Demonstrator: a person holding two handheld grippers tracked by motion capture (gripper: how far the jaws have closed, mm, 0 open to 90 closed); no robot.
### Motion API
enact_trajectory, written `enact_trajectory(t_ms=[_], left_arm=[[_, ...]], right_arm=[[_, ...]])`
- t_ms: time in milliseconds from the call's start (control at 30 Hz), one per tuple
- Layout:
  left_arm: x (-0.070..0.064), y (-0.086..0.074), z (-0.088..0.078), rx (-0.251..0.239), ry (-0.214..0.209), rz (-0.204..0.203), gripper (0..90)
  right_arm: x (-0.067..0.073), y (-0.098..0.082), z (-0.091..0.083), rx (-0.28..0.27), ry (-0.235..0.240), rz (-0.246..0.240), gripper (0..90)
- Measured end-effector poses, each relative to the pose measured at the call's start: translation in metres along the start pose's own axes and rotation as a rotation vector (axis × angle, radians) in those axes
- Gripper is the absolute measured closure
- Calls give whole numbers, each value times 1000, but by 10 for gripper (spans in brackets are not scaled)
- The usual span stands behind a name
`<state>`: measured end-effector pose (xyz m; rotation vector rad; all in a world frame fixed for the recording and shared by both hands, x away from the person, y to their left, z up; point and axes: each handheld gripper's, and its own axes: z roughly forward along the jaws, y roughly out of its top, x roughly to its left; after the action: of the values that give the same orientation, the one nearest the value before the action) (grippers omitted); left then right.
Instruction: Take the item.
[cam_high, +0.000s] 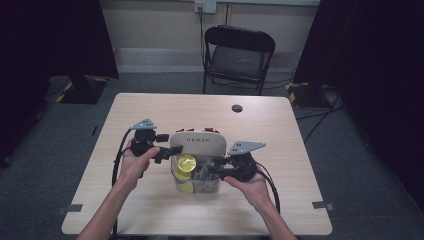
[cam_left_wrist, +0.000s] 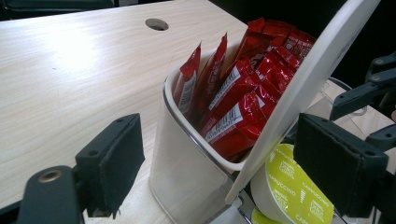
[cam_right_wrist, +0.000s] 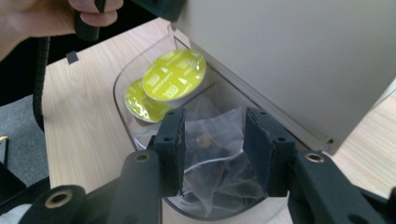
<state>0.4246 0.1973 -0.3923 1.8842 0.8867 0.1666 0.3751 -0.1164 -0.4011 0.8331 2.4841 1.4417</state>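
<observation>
Fingers of our right gripper (cam_right_wrist: 212, 149) straddle a tea bag (cam_right_wrist: 212, 161) without pressing it, while our left gripper (cam_left_wrist: 233, 161), fingers apart, brackets the raised lid (cam_left_wrist: 303, 88).

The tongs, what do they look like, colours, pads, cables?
Both tongs, left and right, are black, each with two flat foam-padded jaws with brass-coloured pivot rivets. A grey three-cornered plate tops each, and a black cable trails from each. The forearms are bare, no sleeves.

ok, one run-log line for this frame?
left hand-held gripper: open, jaws either side of raised lid | right hand-held gripper: jaws around tea bag in clear organizer, grip unconfirmed | yellow capsules: untouched
</observation>
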Motion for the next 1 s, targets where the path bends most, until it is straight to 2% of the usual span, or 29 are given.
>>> enact_trajectory(t_ms=[200, 400, 733, 1000], left_arm=[[0, 0, 1, 2, -2, -5, 159], [-1, -1, 1, 3, 0, -4, 160], [-1, -1, 1, 4, 0, -5, 160], [0, -1, 1, 5, -2, -4, 160]], right_arm=[[-4, -5, 3, 13, 13, 19, 593], [-2, -6, 8, 31, 22, 13, 626], [0, -6, 6, 21, 54, 12, 896], [0, -6, 5, 5, 54, 13, 900]])
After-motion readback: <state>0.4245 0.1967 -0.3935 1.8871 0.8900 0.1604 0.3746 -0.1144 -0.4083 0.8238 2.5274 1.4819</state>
